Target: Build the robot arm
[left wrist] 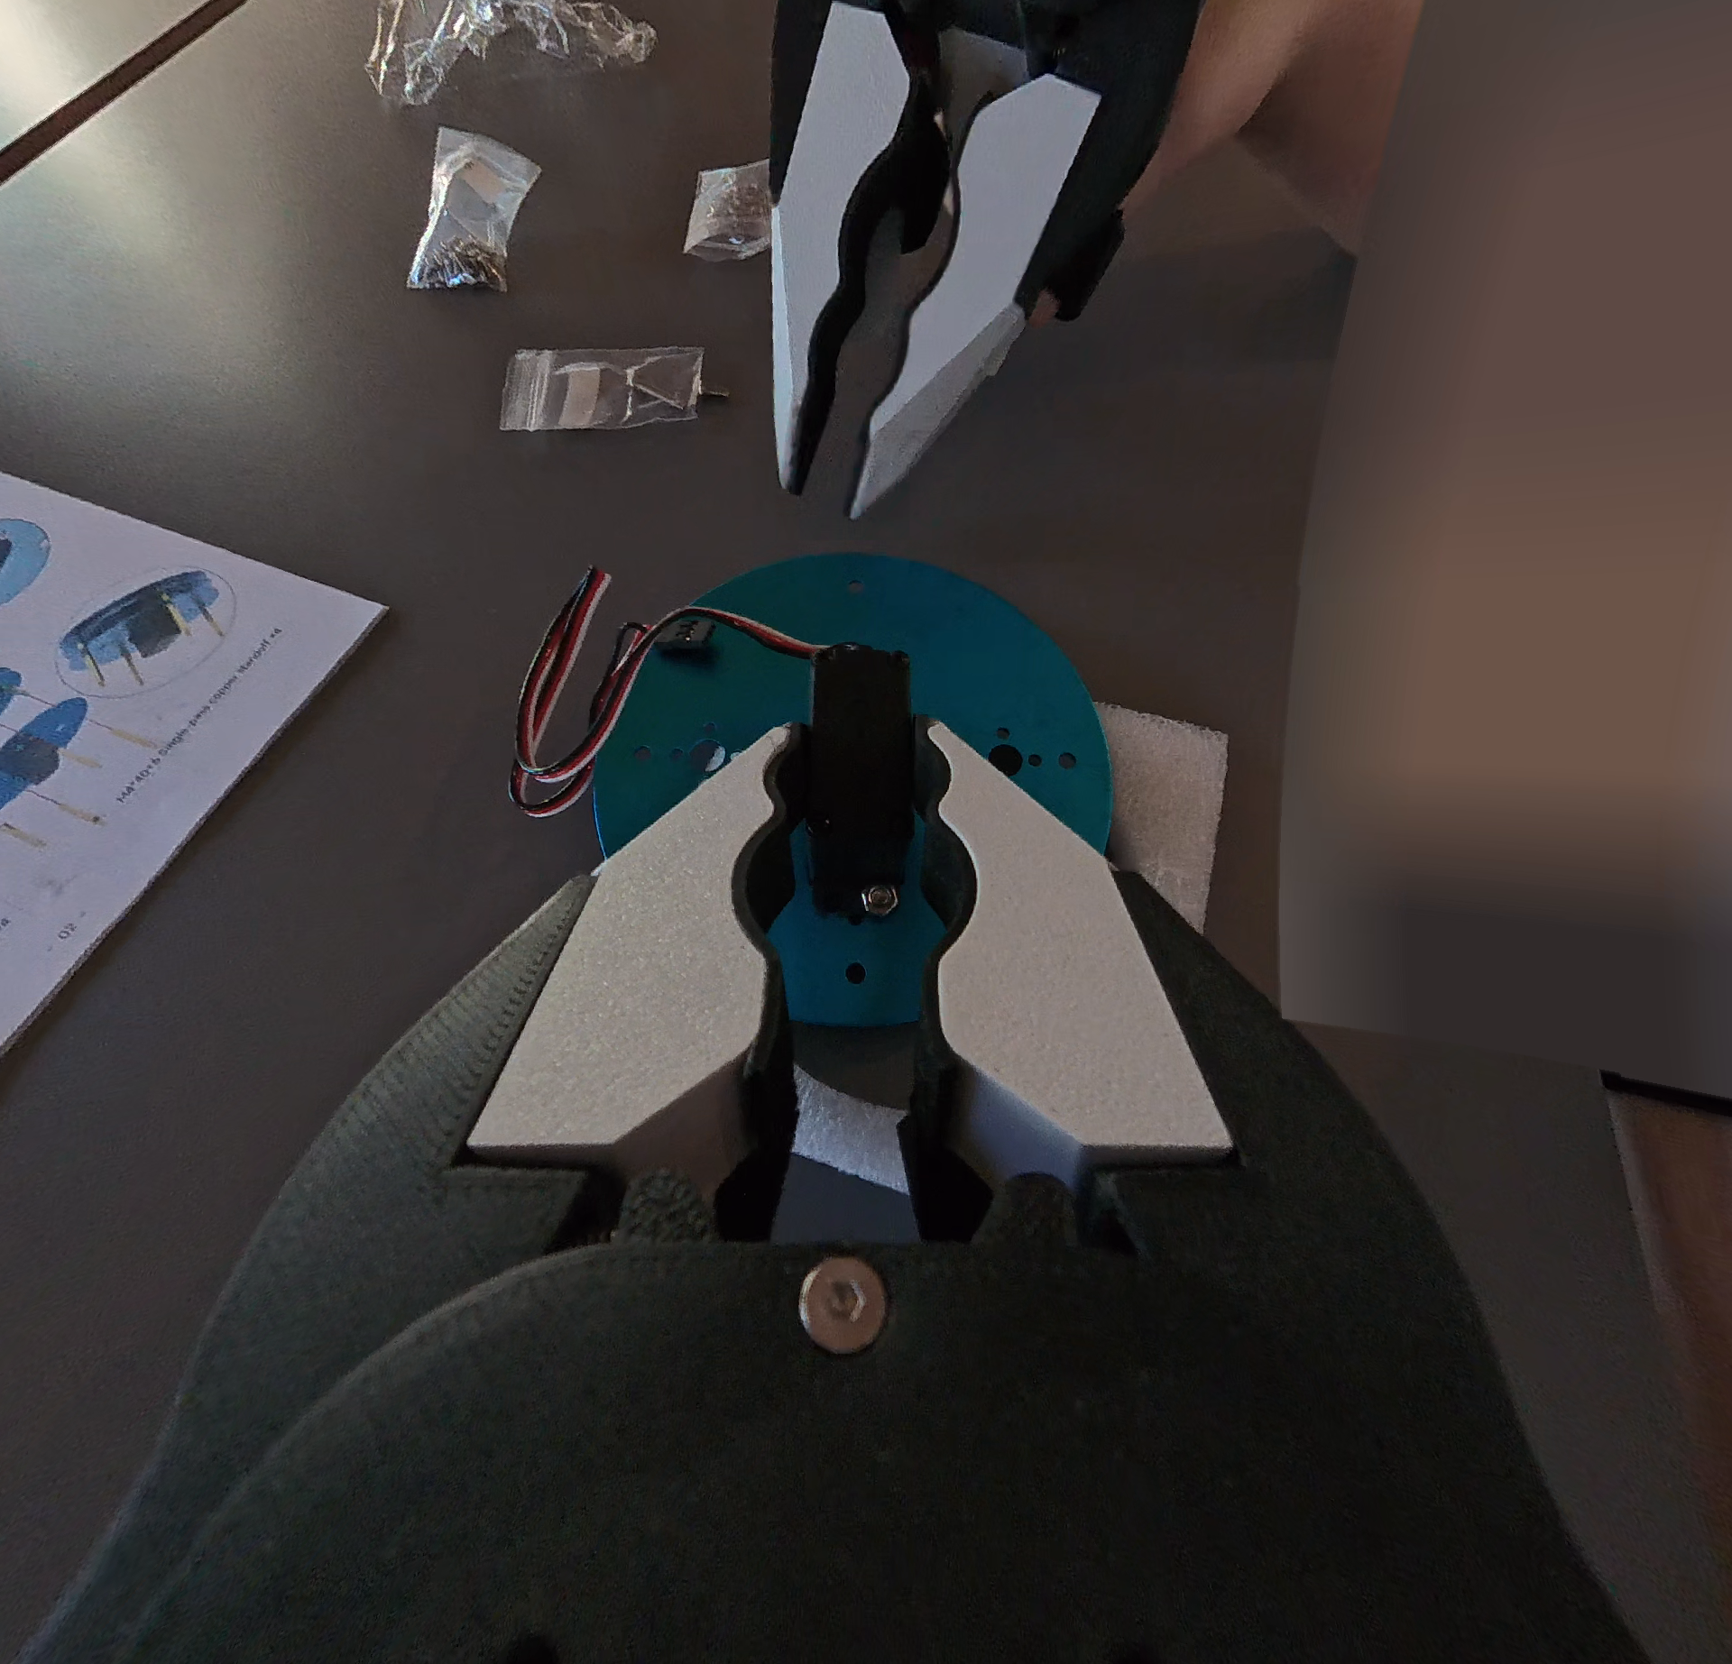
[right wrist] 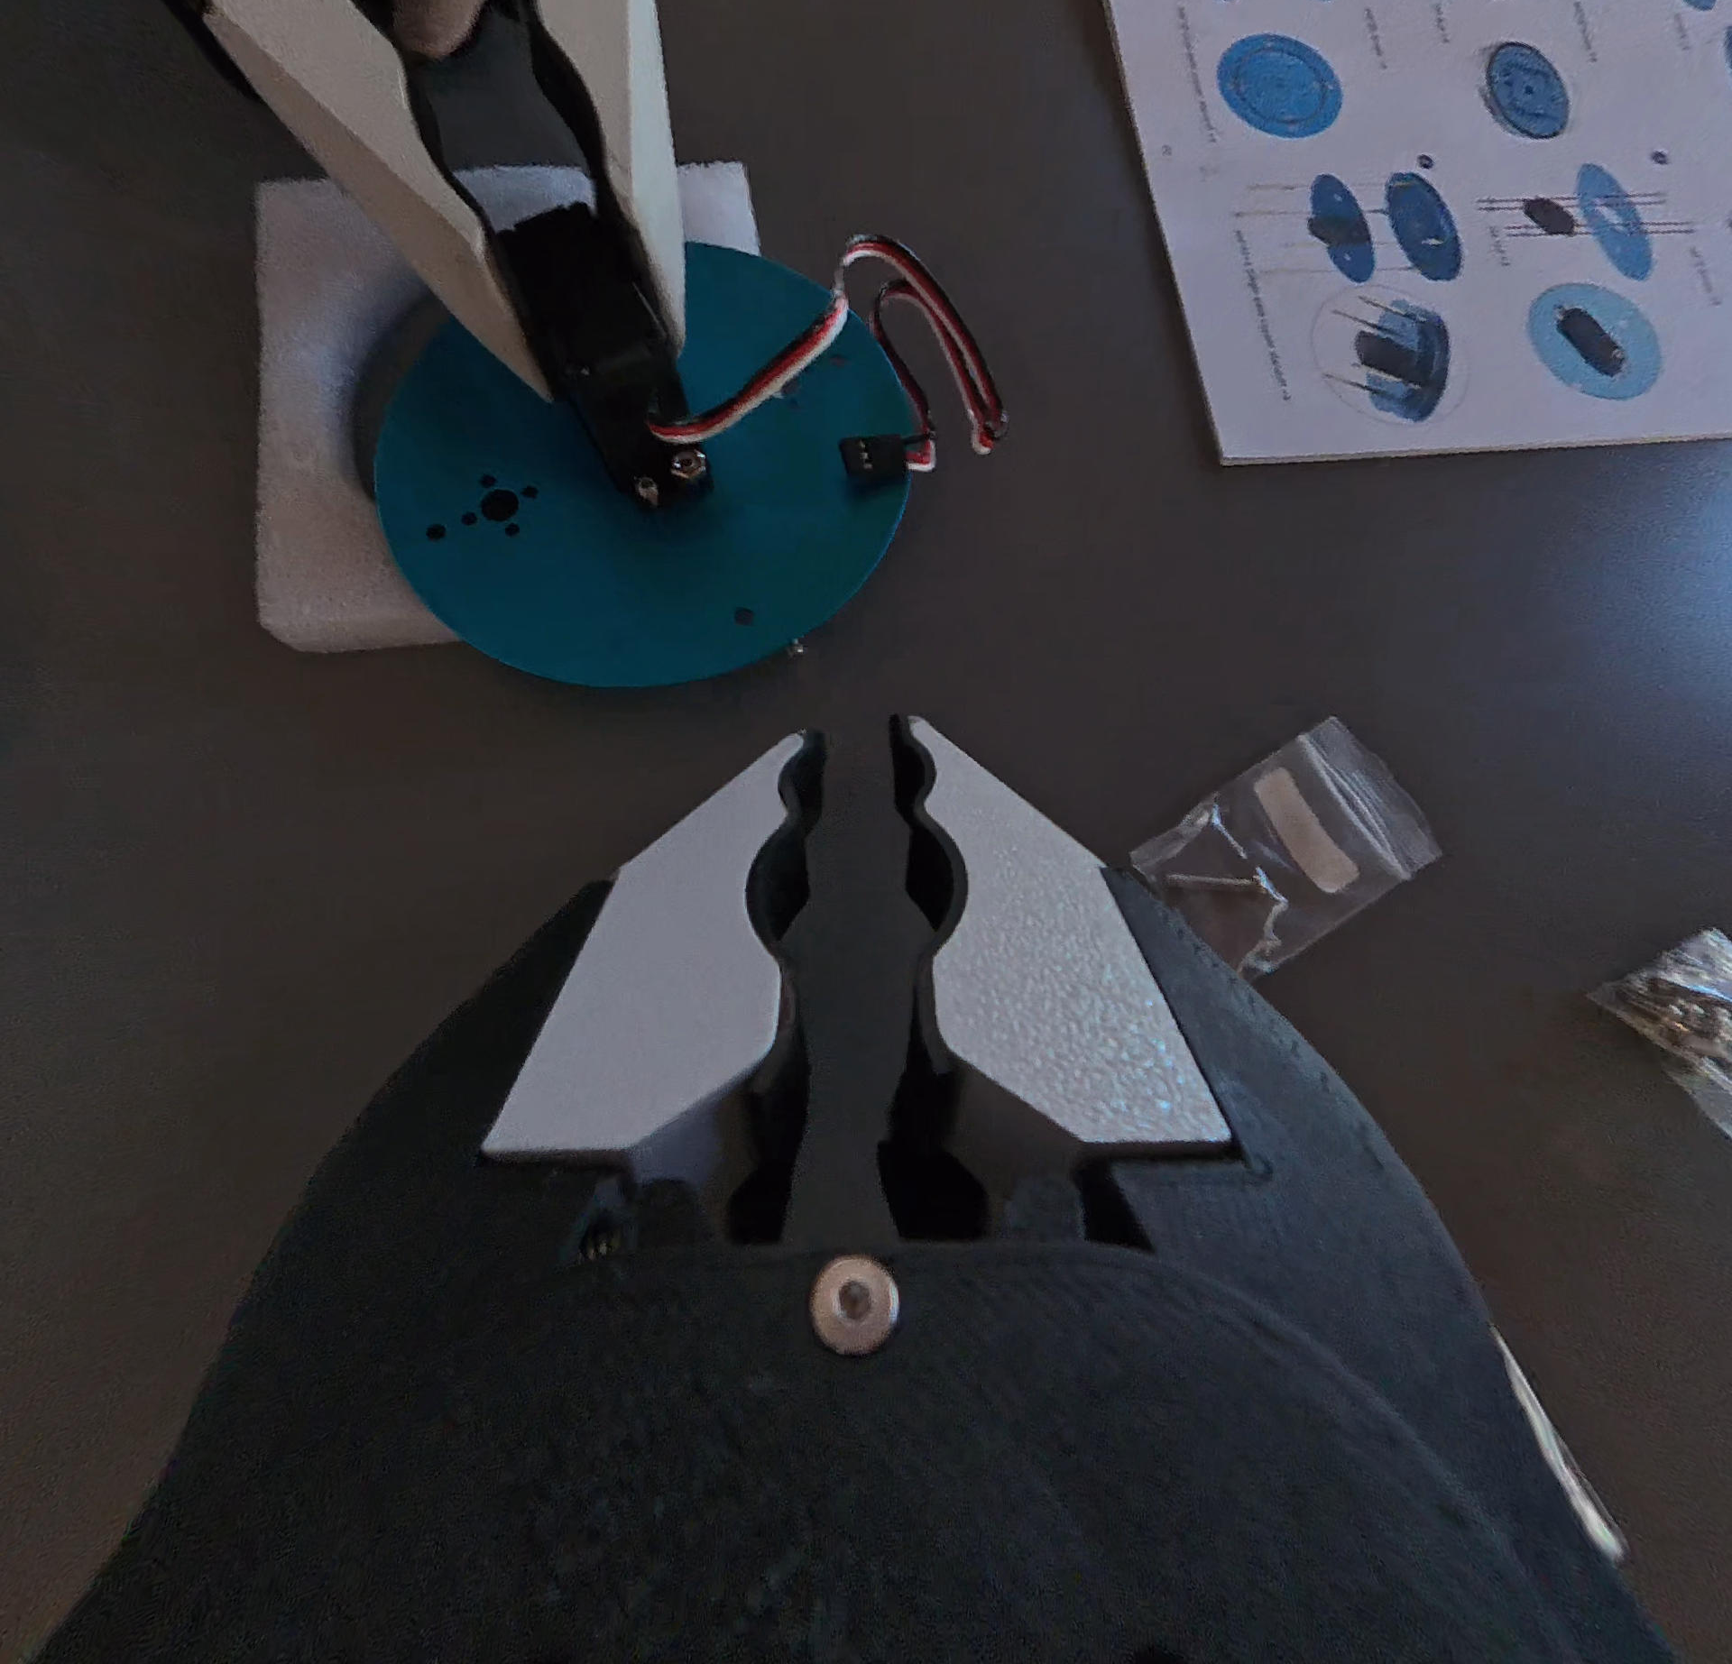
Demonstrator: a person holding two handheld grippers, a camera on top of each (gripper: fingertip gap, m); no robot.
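Note:
My left gripper [left wrist: 860, 738] is shut on a small black servo [left wrist: 858, 776] that stands on a round blue metal disc [left wrist: 984, 682]. The disc rests on a white foam block [left wrist: 1167, 794]. A nut [left wrist: 878, 897] sits at the servo's near end. The servo's red, white and black wires [left wrist: 562, 710] loop off to the left and end in a black connector [left wrist: 689, 635] on the disc. My right gripper [right wrist: 855, 733] hovers just beyond the disc [right wrist: 609, 588], slightly open with a narrow gap and nothing in it. It also shows in the left wrist view [left wrist: 825, 499].
A printed instruction sheet [left wrist: 141, 682] lies left of the disc. Small plastic bags of hardware [left wrist: 600, 389] [left wrist: 469, 213] [left wrist: 731, 213] and crumpled clear wrap [left wrist: 487, 17] lie on the dark table beyond. A bag [right wrist: 1293, 851] lies right of my right gripper. The grippers' ends are close to 9 cm from one another. The left tips stand about 6 cm off the white foam block [left wrist: 1167, 794].

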